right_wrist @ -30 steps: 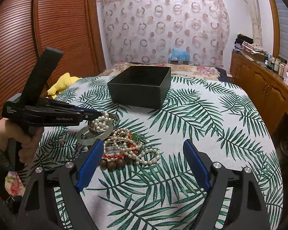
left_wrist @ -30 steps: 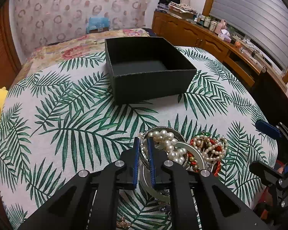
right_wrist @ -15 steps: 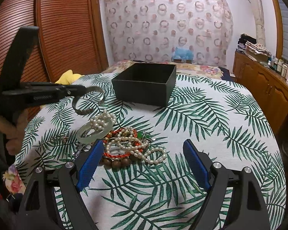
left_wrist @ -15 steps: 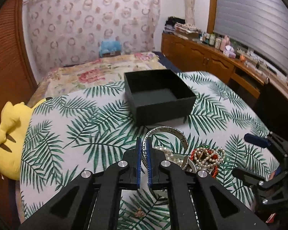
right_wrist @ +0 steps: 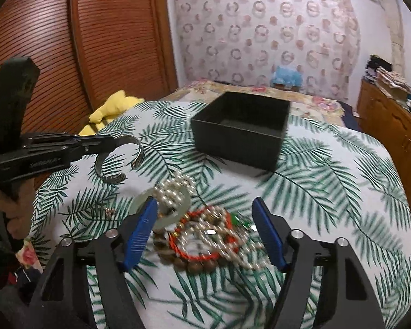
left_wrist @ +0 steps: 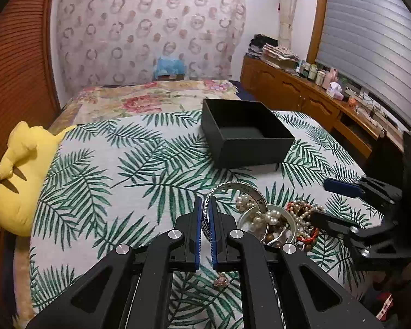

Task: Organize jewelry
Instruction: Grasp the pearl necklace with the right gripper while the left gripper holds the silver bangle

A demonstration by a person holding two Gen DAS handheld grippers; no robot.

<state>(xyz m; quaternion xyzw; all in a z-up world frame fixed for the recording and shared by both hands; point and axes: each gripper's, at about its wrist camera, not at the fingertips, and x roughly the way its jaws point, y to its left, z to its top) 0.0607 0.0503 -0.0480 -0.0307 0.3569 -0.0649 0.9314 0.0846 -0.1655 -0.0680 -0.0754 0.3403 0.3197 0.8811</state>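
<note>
My left gripper (left_wrist: 205, 219) is shut on a silver cuff bracelet (left_wrist: 234, 187) and holds it in the air above the leaf-print cloth; the same cuff (right_wrist: 117, 156) hangs from the left gripper (right_wrist: 106, 144) in the right wrist view. My right gripper (right_wrist: 205, 229) is open, low over a heap of jewelry (right_wrist: 205, 235): pearl strands (right_wrist: 175, 192) on a pale jade bangle (right_wrist: 139, 201), a red cord bracelet and brown wooden beads. An open black box (left_wrist: 245, 137) (right_wrist: 241, 128) stands farther back, empty as far as shows.
A small earring (left_wrist: 222, 279) lies on the cloth near the front edge. A yellow plush toy (left_wrist: 19, 175) sits at the left edge. A wooden dresser (left_wrist: 301, 96) runs along the right. Wooden closet doors (right_wrist: 82, 41) stand to the left.
My left gripper has lifted the silver cuff up out of the heap and drawn back. My right gripper has moved forward and down toward the heap.
</note>
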